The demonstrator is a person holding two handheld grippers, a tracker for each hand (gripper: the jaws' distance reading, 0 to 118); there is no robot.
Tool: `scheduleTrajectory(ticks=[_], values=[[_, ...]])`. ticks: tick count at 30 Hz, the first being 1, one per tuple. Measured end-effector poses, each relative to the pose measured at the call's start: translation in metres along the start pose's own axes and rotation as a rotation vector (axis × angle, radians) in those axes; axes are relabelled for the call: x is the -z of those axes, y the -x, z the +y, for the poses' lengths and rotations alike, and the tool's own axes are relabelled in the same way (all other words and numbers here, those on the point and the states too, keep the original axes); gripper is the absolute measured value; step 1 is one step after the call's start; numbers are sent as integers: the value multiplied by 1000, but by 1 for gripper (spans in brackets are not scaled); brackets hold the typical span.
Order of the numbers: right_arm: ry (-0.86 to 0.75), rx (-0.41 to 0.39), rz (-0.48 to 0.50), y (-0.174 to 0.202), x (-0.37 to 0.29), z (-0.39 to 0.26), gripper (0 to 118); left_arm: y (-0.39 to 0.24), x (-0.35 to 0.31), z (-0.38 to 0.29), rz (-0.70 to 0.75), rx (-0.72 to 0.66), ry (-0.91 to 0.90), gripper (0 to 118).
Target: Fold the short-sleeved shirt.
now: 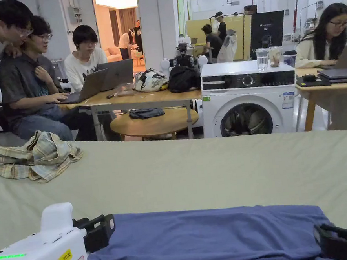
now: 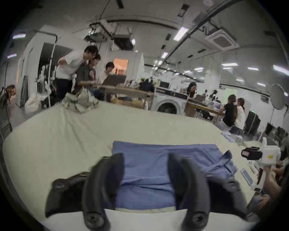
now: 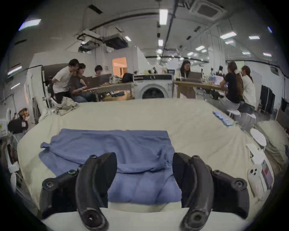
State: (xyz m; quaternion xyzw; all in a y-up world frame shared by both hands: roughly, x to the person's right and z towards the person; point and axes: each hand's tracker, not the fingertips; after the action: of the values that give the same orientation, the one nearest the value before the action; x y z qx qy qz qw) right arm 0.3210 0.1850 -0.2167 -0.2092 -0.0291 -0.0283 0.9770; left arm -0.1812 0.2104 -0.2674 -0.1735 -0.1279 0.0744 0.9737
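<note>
Bright ceiling strip lights (image 3: 163, 16), soft shadows, fisheye gripper views with dark corners, slight blur

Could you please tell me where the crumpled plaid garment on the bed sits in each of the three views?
Head view: plaid garment at the left, on the bed's far edge.
Left gripper view: upper left, on the bed's far corner.
Right gripper view: left of middle, on the far left corner.
Shared landmark: the washing machine beyond the bed, to the garment's right.

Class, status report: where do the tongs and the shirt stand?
Left tongs, right tongs open. Blue cotton short-sleeved shirt flat, ungripped. Crumpled plaid cloth far off.
</note>
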Motion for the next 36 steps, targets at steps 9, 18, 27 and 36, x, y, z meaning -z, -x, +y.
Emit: scheduleTrajectory(ticks=[9,18,27,36], values=[[-19,-8,38,28,-44,-33,0,-34,-54,-30,-32,121,0,0],[-19,18,58,28,-48,-30,0,7,-50,-30,20,34,42,2],[15,29,78,17,-56,-45,0,63,56,-66,119,-72,385,63],[91,46,-11,-20,-45,-49,0,63,98,-87,113,-58,551,1]])
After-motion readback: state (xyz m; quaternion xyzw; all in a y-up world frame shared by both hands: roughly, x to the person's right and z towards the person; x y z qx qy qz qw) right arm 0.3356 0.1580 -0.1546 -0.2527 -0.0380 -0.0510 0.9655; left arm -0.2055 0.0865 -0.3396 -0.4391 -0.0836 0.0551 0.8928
